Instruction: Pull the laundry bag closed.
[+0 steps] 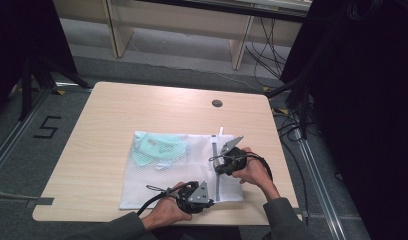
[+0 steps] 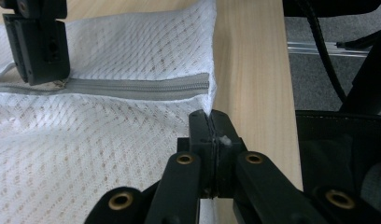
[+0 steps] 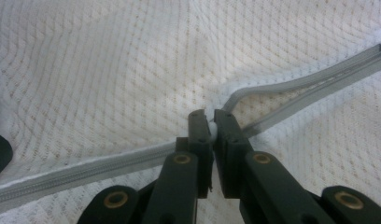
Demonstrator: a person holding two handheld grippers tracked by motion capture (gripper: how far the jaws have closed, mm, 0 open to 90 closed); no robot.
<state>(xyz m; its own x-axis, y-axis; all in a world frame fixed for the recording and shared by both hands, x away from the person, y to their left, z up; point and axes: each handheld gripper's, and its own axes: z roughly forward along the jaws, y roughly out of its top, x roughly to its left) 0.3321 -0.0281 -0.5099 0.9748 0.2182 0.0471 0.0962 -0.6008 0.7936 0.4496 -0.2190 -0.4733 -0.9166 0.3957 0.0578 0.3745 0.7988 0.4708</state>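
One white mesh laundry bag is lying flat on the near half of the wooden table, holding one pale green garment at its far left. One grey zipper is running along the bag's right side. The right gripper is pinching the white zipper pull. The left gripper is clamping the bag's near right corner. Cables are lying on the floor beyond the table.
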